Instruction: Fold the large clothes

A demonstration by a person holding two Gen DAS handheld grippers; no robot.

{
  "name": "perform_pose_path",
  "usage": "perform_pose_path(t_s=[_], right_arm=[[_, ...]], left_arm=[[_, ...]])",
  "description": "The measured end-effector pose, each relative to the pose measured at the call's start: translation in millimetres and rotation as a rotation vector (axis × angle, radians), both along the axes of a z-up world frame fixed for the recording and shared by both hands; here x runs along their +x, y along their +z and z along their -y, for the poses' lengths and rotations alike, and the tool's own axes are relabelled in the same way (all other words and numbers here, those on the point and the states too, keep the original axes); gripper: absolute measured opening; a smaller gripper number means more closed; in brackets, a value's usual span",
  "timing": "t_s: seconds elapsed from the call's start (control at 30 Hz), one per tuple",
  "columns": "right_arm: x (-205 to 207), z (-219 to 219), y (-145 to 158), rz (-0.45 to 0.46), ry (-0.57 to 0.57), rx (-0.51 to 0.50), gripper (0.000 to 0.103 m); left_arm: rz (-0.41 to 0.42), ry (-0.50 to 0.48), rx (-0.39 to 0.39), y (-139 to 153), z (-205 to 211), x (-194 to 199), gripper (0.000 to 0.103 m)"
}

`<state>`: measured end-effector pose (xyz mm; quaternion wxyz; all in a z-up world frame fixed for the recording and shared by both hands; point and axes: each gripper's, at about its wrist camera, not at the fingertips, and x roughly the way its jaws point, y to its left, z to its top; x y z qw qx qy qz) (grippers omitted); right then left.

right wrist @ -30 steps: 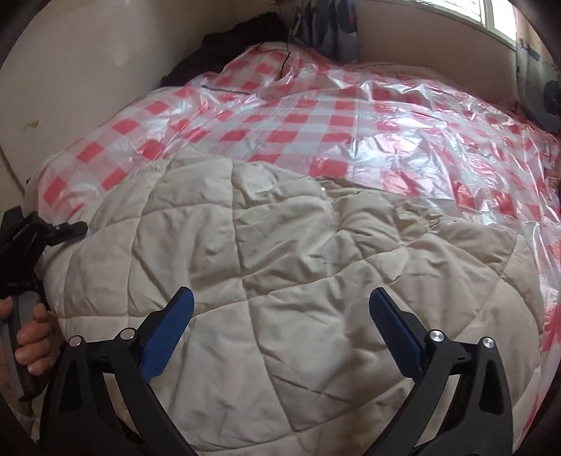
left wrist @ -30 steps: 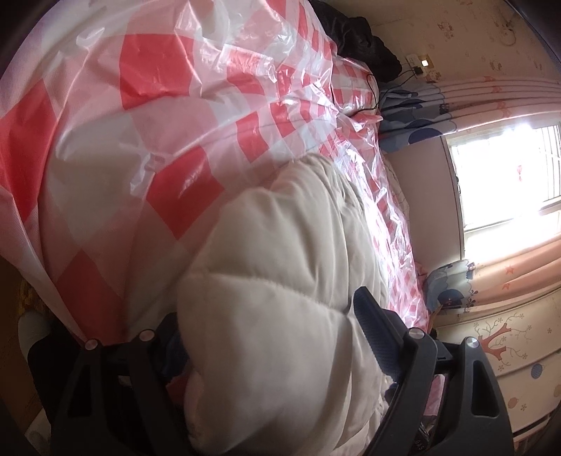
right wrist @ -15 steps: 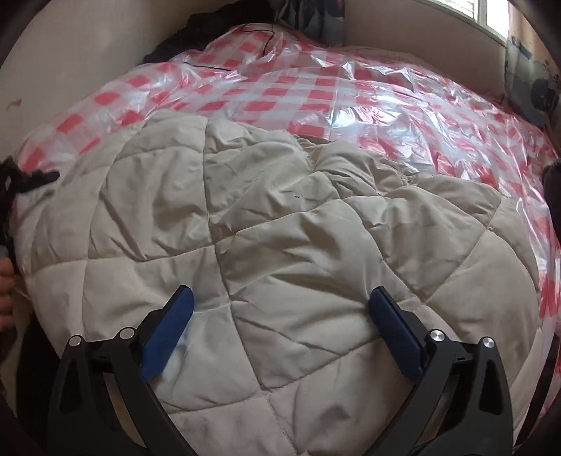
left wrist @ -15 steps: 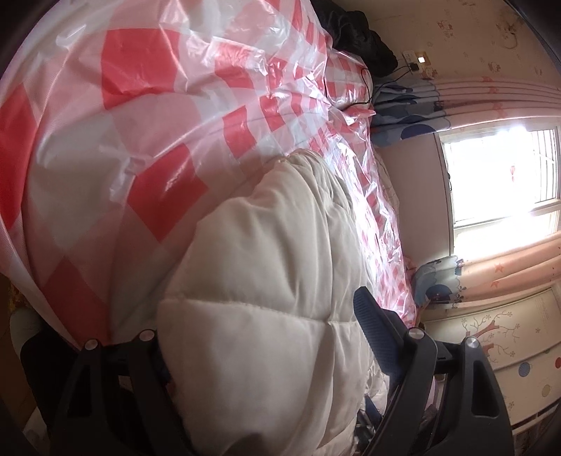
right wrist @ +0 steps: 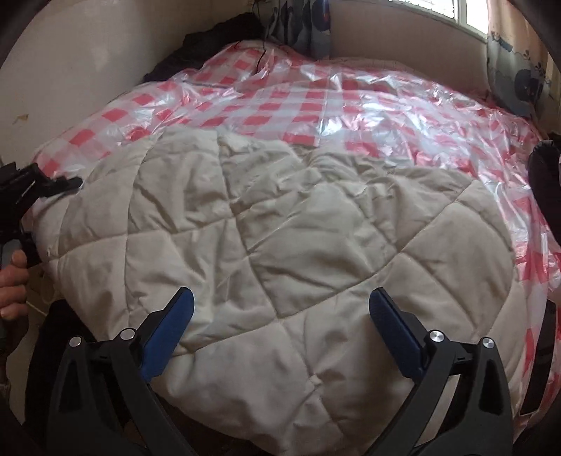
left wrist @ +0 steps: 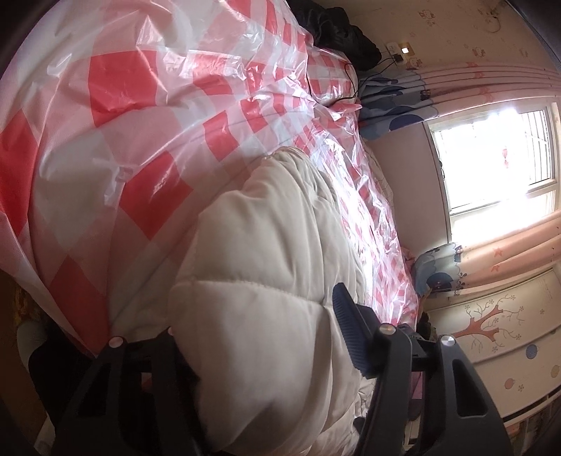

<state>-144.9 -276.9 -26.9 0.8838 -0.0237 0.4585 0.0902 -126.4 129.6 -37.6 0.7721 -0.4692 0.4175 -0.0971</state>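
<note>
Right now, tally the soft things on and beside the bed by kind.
Quilted beige garment: 1
Red-checked plastic sheet: 1
Dark clothing pile by the wall: 1
Blue patterned cushions: 2
Total: 5

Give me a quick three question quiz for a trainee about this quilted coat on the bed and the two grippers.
1. True or false: the right gripper has its jaws clamped on the coat.
2. What covers the bed under the coat?
3. Which gripper has a padded fold of coat between its jaws: A left, B right, C neither?

Key: 1 false, they stand wide over it. 2 a red and white checked plastic sheet. 3 A, the left gripper, jaws closing.
</note>
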Motion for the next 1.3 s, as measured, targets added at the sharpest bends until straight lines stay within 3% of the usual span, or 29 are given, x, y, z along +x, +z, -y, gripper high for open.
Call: perform_pose_path(t_s=[0.07,0.23,0.37,0.47,0.63,0.77,0.83,0.93,1.0,1.3], right_arm=[[2,-7,-14,-0.015,0.021,-0.058,0.097],[-6,-5,-5,0.007,-0.013,0.0,0.097],[-5,-7,-8,0.001,0.002,-0.024,0.097],[-7,-3,-2,0.017,-0.017,0.015,0.097],[-4,-9,-17,0.018,-0.002,-0.055,0.097],[-1,-8,-8,0.006,-0.015,-0.039,0.097],[-7,-10,3,0.061,-0.019,-0.001,0.097],[0,-23,-14,0.008,0.0,-0.054,0.097],[1,-25,-21,0.019,-0.002,-0.071,0.097],[-2,-27,-26,0.032,-0.001,-0.089,0.097]], left_arm=[[-0.007,0.003,0.009,1,2,0,0.059],[-0.026,0.014,0.05,3,5,-2,0.064],[-0.05,0.032,0.051,1,7,-2,0.076],[-0.045,0.026,0.097,3,12,-3,0.076],[0.029,-0.004,0.221,18,29,-9,0.076],[0.095,-0.038,0.292,31,37,-15,0.067],[0.114,-0.047,0.301,36,37,-17,0.061],[0.135,-0.043,0.291,44,36,-19,0.051],[0.173,-0.057,0.293,55,42,-21,0.044],[0.407,-0.198,0.408,121,105,-41,0.042]])
